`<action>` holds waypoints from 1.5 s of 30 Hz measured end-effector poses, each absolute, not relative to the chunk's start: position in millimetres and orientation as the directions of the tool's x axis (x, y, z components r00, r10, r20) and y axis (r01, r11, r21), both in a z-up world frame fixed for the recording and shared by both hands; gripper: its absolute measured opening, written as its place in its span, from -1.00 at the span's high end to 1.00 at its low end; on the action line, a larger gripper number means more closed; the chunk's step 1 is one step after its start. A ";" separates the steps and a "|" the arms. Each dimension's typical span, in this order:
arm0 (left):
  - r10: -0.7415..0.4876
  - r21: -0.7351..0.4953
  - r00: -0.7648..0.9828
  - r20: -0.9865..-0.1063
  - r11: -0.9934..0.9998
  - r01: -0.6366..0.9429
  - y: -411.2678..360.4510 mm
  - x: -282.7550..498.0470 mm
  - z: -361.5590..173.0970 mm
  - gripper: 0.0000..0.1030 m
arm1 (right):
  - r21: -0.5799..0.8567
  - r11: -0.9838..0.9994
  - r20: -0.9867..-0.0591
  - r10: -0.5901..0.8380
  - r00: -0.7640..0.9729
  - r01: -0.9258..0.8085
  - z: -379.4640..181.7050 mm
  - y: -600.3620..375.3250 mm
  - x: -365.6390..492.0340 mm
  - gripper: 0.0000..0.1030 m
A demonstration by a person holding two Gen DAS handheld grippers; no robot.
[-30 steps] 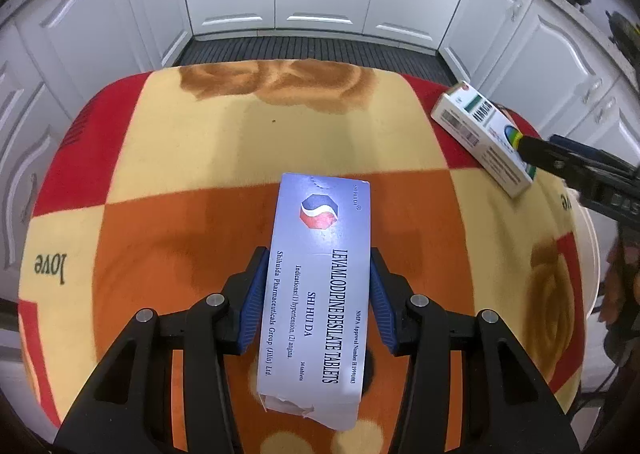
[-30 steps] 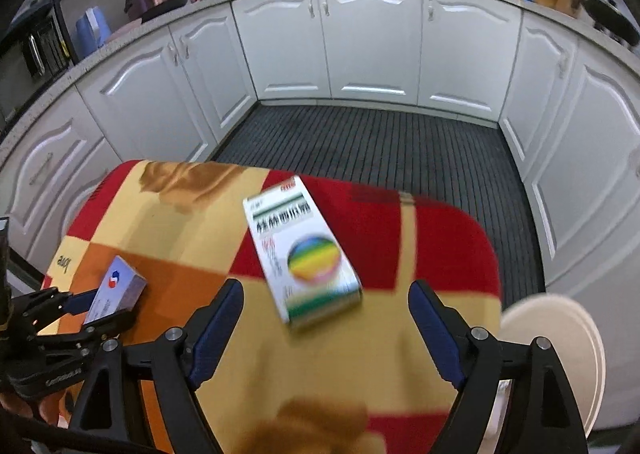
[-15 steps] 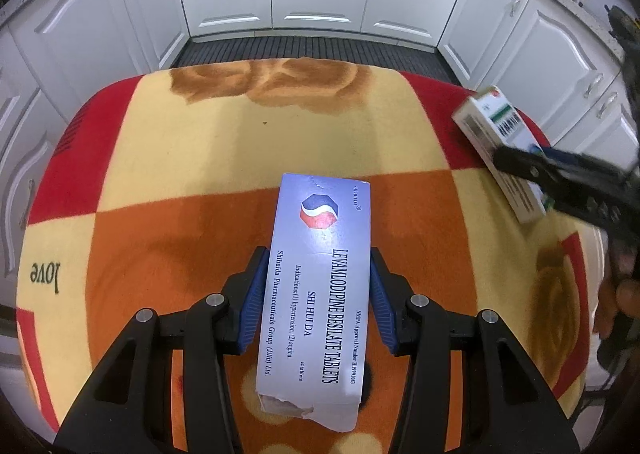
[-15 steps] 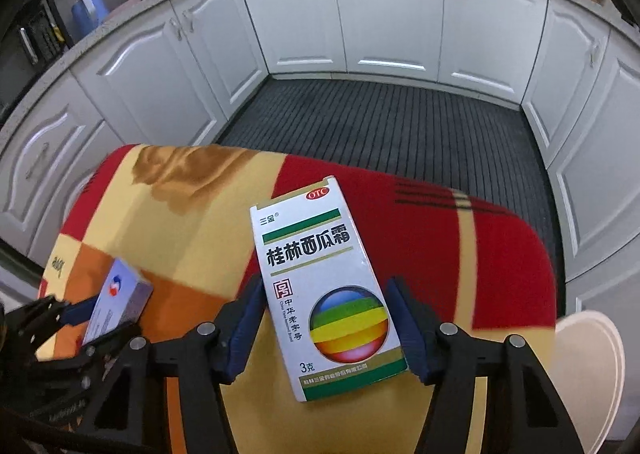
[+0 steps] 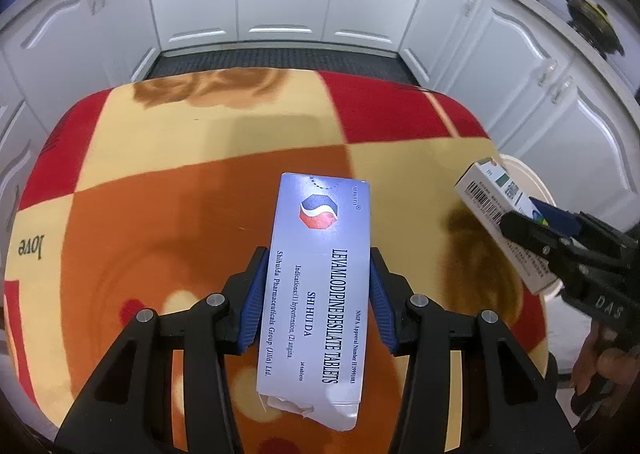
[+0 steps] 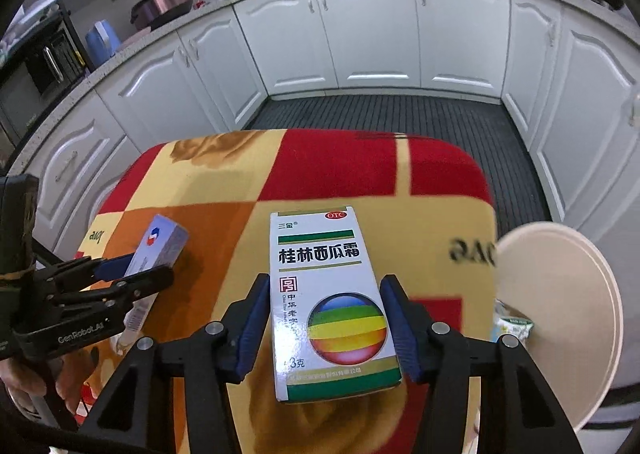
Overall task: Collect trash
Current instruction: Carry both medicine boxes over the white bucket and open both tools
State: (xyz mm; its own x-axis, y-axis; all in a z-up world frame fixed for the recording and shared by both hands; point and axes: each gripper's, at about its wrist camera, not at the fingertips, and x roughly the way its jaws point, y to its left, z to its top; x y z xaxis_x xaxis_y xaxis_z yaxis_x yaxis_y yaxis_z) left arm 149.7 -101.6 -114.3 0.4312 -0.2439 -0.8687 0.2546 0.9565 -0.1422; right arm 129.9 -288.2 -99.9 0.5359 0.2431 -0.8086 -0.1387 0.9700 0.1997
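Note:
My left gripper is shut on a lilac tablet box and holds it above the blanket-covered table. My right gripper is shut on a white medicine box with a rainbow ball, lifted over the table's right part. The right gripper with its box also shows at the right of the left wrist view, near a round cream bin. The left gripper with the lilac box shows at the left of the right wrist view.
The cream bin's raised lid stands off the table's right edge, with a wrapper inside the bin. White kitchen cabinets ring a dark ribbed floor mat. The checked blanket hangs over the table's edges.
My right gripper closed on the rainbow box, lifted it and carried it right toward the bin. My left gripper keeps the lilac box and has drifted slightly.

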 end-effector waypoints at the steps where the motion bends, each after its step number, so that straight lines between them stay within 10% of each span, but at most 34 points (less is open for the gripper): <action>1: -0.247 -0.141 0.431 -0.868 0.954 0.264 -106.7 146.4 -112.9 0.12 | 0.201 0.970 -0.807 0.242 0.539 -0.135 -99.1 -290.2 124.6 -0.02; 45: -0.342 -0.076 0.372 -0.863 0.816 0.573 -328.7 123.5 -99.3 0.12 | 0.226 0.947 -0.822 0.059 0.566 0.229 -126.7 -479.9 47.1 -0.01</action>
State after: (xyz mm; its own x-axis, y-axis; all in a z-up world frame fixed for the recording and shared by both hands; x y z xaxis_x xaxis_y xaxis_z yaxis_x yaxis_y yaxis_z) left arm 123.5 -328.7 -99.3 0.3720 -0.3423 -0.8628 0.5732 0.8159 -0.0765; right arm 47.1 -479.9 -126.7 0.5664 0.0594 -0.8220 0.2287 0.9469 0.2261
